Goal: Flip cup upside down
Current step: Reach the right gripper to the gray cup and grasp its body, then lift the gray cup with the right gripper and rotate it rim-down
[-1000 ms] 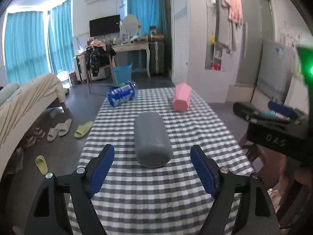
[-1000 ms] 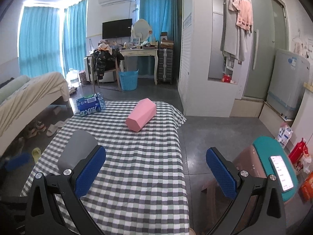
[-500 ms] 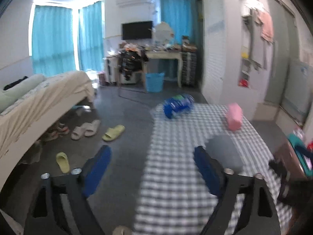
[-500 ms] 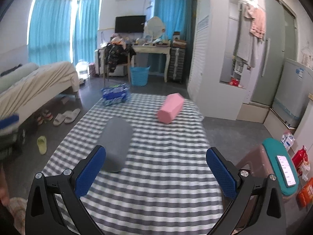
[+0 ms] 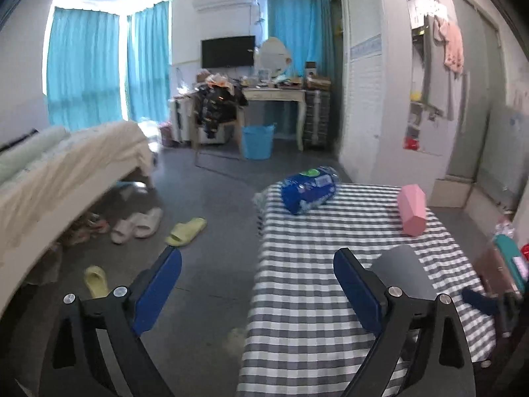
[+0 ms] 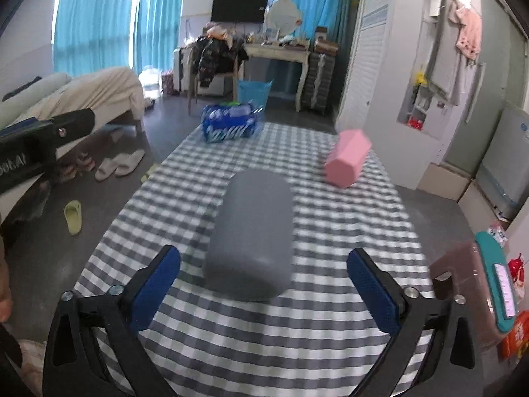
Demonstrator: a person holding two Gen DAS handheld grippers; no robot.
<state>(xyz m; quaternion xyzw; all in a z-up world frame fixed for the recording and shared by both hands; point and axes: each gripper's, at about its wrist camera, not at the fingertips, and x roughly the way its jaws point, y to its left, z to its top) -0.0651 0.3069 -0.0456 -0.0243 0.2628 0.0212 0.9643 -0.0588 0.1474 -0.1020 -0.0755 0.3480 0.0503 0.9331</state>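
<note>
A grey cup (image 6: pixel 251 235) lies on its side in the middle of the checked table (image 6: pixel 330 347), its closed end toward me. My right gripper (image 6: pixel 263 291) is open and empty, just in front of the cup and centred on it. In the left wrist view the grey cup (image 5: pixel 401 271) is partly hidden behind the right finger. My left gripper (image 5: pixel 258 284) is open and empty, off the table's left edge, over the floor. Its black body also shows at the left edge of the right wrist view (image 6: pixel 39 145).
A pink hexagonal cup (image 6: pixel 347 158) lies on its side at the far right of the table. A blue wrapped pack (image 6: pixel 229 124) lies at the far left end. A stool with a teal phone (image 6: pixel 496 278) stands right of the table. Slippers (image 5: pixel 185 230) lie on the floor at left.
My left gripper has swung left, off the table. My right gripper has moved left, from the table's right edge until it faces the grey cup. Both stayed open.
</note>
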